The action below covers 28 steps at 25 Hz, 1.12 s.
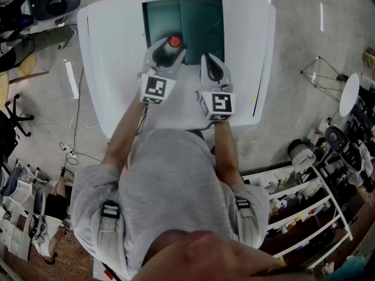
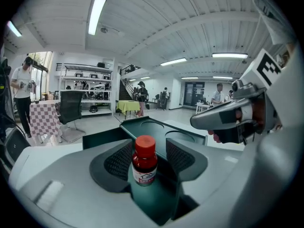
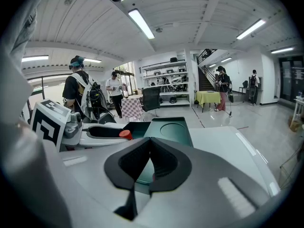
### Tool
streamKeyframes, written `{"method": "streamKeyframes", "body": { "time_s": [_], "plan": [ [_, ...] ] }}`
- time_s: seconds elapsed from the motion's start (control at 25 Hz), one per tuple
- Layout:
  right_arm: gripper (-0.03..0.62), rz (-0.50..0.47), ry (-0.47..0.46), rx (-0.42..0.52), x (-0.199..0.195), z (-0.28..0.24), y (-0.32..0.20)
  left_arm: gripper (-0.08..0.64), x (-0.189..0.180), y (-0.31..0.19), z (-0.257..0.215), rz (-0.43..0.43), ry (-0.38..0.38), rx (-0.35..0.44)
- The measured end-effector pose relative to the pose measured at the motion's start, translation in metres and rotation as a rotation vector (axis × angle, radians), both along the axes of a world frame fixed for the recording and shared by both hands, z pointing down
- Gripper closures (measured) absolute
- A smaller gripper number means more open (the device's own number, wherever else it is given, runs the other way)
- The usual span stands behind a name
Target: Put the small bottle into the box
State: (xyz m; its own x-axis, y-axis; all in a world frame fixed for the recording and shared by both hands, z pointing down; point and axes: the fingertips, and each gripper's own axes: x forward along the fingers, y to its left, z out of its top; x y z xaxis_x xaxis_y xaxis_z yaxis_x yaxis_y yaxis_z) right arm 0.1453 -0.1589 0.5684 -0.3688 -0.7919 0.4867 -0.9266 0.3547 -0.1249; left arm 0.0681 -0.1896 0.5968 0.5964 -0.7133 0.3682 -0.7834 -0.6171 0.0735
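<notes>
- Nearest to us is the grey top (image 1: 170, 186). Both arms reach from it to the box (image 1: 153, 22) at the table's (image 1: 117, 51) far side.
- Left gripper (image 2: 147, 148) is at the box's near-left edge with its jaws spread wide. The bottle (image 2: 144, 167) stands upright between the pads and isn't clamped.
- The bottle sits on the dark green floor, so we judge it's already inside the box's left half. It's closer to the left pad (image 2: 118, 161), and we can't tell whether they touch.
- Right gripper (image 3: 149, 140) is just right of the left one, at the box's near edge. Its tips are together and it holds nothing.
- We read the step in hand as release and retreat. Keep the left jaws wide and nudge right a touch to clear the left pad.
- Then pull straight back from the box, level and slow.
- Don't lift or twist until the pads are past the cap; the bottle is narrow and looks easy to tip.
- The right gripper should keep off the box wall.
</notes>
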Motion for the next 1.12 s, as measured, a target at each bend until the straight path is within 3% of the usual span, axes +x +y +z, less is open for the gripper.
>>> {"method": "streamKeyframes", "body": {
  "time_s": [0.6,0.72,1.12],
  "plan": [
    [0.589,0.003,0.009,0.050,-0.001,-0.024,0.014,0.301,-0.019,0.009,-0.034,-0.060,0.036,0.031],
    [0.589,0.001,0.010,0.062,-0.005,-0.029,0.023,0.351,-0.024,0.017,-0.042,-0.063,0.043,0.039],
    [0.589,0.001,0.010,0.144,-0.012,-0.064,0.036,0.416,-0.039,0.036,-0.077,-0.099,0.063,0.070]
  ]
}}
